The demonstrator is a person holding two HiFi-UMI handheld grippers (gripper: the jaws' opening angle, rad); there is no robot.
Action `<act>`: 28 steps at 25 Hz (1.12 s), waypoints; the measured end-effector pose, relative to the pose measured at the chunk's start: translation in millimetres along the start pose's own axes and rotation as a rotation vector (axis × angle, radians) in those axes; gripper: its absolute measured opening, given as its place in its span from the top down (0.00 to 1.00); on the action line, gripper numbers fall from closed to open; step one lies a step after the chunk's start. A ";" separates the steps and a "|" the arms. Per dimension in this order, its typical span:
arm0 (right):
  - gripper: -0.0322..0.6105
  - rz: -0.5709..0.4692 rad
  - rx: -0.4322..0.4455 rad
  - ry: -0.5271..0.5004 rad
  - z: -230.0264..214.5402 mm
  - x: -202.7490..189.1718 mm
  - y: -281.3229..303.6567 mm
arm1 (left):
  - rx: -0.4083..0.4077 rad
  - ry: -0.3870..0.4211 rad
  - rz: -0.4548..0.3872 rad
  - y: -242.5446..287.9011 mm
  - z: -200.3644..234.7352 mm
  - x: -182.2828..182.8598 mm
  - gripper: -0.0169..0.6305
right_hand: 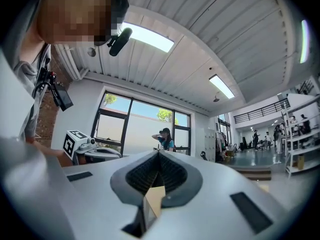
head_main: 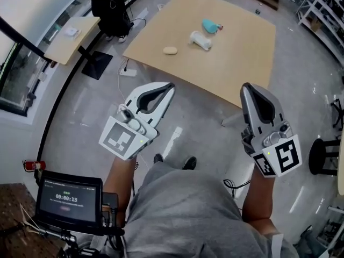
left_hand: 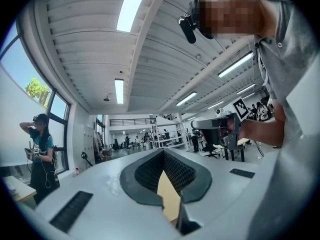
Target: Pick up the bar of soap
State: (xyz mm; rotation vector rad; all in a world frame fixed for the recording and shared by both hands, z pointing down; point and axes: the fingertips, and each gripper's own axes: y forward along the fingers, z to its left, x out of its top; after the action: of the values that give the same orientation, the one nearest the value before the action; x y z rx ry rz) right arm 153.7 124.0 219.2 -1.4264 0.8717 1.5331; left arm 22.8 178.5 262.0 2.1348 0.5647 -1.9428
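Right now I'm holding the left gripper (head_main: 170,86) and right gripper (head_main: 246,86) fully closed and empty in front of me, since the bar of soap (head_main: 170,50) is lying well ahead on the table (head_main: 242,63)

A grey polished floor (head_main: 80,112) spreads through a wide, open hall. A large pale wooden table (head_main: 242,58) stands far ahead. A smaller desk (head_main: 67,39) stands far to its left, beside a dark-framed window (head_main: 12,77). Metal shelves (head_main: 322,12) line the far right, and a black stool (head_main: 322,156) stands at the right. Overhead, a white ribbed ceiling (left_hand: 90,39) carries long strip lights (left_hand: 131,6). A small screen (head_main: 67,200) sits near left.
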 end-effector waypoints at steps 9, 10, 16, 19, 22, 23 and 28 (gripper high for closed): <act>0.94 0.037 0.001 0.005 -3.3 -8.1 -2.2 | -0.024 0.012 -0.001 12.3 -15.9 5.6 0.97; 0.94 0.041 0.001 0.005 -3.2 -9.3 -2.3 | -0.025 0.010 -0.004 12.8 -17.1 6.1 0.97; 0.94 0.090 -0.017 -0.027 -4.3 -22.9 -3.8 | -0.020 -0.005 -0.011 13.7 -20.6 6.6 0.97; 0.94 0.107 -0.032 -0.028 -7.8 -28.0 -4.7 | -0.022 -0.003 -0.005 13.8 -22.1 4.4 0.97; 0.94 0.111 -0.042 -0.027 -12.0 -27.6 -9.1 | -0.023 -0.008 -0.006 15.4 -23.4 3.3 0.97; 0.94 0.112 -0.044 -0.027 -13.3 -26.9 -10.5 | -0.023 -0.008 -0.007 16.0 -23.6 3.4 0.97; 0.94 0.117 -0.061 -0.033 22.9 -23.9 -1.3 | -0.041 -0.006 -0.021 -19.8 -11.2 4.1 0.97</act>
State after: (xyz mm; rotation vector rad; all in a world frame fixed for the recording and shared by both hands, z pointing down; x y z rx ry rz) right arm 145.4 142.4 245.5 -1.4110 0.9093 1.6789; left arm 25.2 201.5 261.3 2.1064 0.6235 -1.9303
